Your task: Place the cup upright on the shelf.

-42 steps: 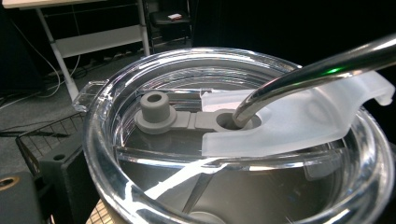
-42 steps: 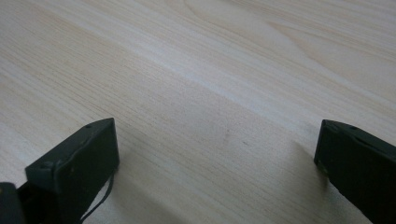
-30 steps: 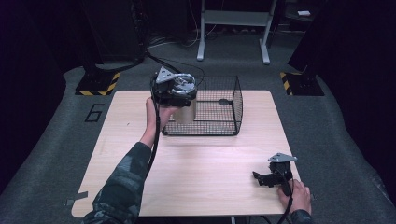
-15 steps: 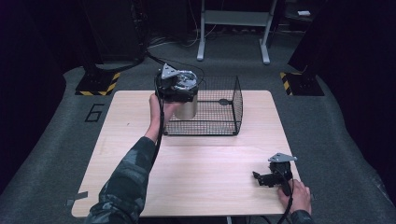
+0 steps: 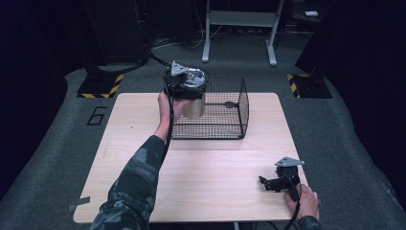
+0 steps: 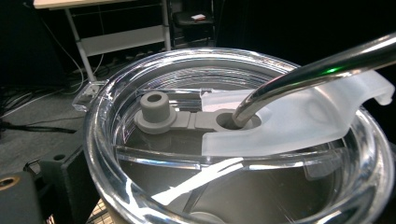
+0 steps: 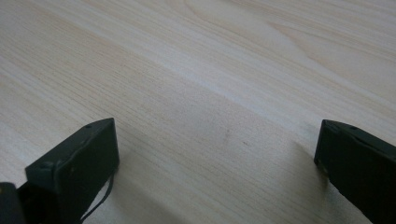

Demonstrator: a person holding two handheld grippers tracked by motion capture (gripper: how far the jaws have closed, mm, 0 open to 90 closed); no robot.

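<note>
High view: our left gripper [image 5: 184,84] has its fingers clamped on the steel tumbler [image 5: 194,105], upright over the near-left corner of the wire basket [image 5: 225,112]. Our right gripper [image 5: 277,182] rests on the worktop [image 5: 215,177], fingers apart, well away.

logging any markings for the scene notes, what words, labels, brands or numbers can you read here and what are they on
"6": one large dark digit on the grey floor mat, left of the light wooden table, at in the high view.
No other text is readable: the steel tumbler with the clear plastic lid shows no brand in the left gripper view, and the black wire basket carries no label.
The small white and red item on the far shelf is too small to read.
</note>
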